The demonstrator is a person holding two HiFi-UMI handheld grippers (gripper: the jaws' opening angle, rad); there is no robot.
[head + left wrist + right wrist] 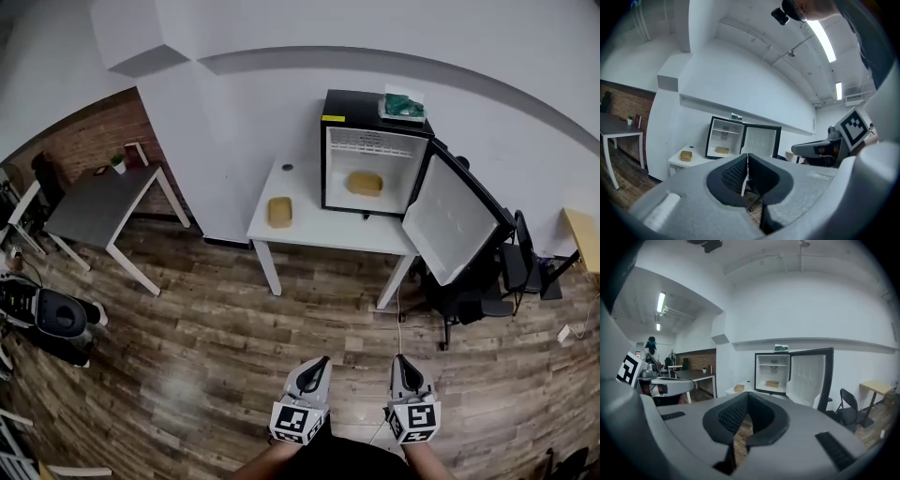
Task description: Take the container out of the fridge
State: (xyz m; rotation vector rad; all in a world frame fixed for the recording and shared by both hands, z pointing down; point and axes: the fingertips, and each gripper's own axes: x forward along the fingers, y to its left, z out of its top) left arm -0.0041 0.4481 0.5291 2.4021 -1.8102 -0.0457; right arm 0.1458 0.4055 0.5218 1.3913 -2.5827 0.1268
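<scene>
1. Tan container (pixel 365 184) sits on the floor of the fridge (pixel 357 101), whose door (pixel 452 223) hangs wide open on the right side. The fridge stands on a white table (pixel 323 235) against the wall.
2. A second, similar tub (pixel 279 212) rests on the table just left of the fridge, outside it. It is not the one to fetch.
3. The left gripper (pixel 318 367) has its pads pressed together with nothing between them. The left gripper view shows them meeting in one line.
4. The right gripper (pixel 402 365) also has its tips touching and is empty.
5. Both grippers are well apart from the fridge, with a wide stretch of wood floor between.
6. The key relation is that the container lies straight ahead, roughly between the lines along which the two grippers point. The left gripper view has it (pixel 722 150) a little left of its jaws, and the right gripper view has it (pixel 772 384) a little right of its jaws.
7. Its long axis runs across the fridge opening, with a broad side facing out.
8. Neither hand looks clearly nearer. The open door stands on the right hand's side, so I judge the left has the freer path in.
9. The jaws must part before any grasp.
</scene>
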